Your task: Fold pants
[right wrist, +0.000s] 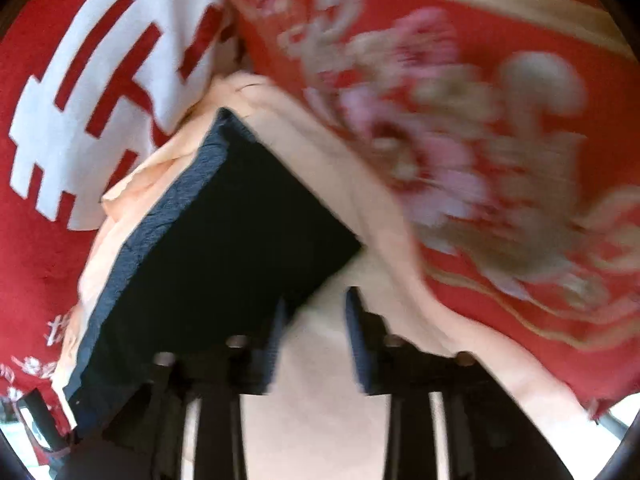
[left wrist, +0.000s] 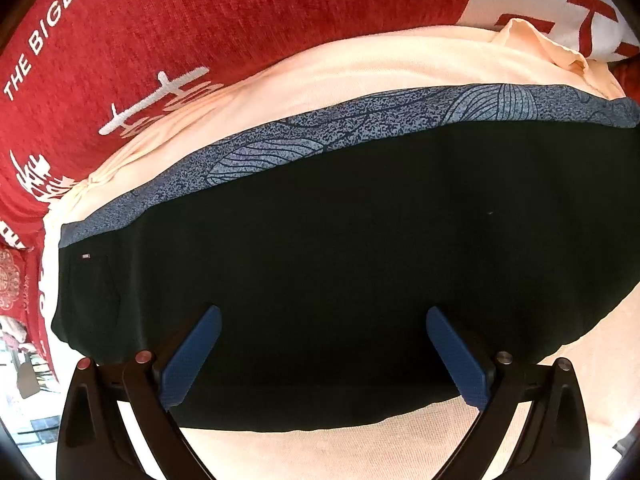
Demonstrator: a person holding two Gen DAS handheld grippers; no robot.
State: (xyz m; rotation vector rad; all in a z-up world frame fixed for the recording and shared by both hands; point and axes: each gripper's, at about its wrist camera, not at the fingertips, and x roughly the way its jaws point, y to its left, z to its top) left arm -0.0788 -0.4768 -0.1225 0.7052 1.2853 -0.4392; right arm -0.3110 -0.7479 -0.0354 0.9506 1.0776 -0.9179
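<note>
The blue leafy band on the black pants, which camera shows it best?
The left wrist view. There the patterned band runs sharp across the whole picture above the black pants, with its leaf lines clear. The right wrist view is blurred and shows the band only as a slanted, dark bluish strip along one edge.

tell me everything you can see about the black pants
The black pants are dark, smooth fabric with a blue-grey leaf-print waistband, folded into a flat, compact rectangle. They lie on a peach sheet beside red cushions. The open left tongs hover at their near edge; the right tongs sit open off one corner.
</note>
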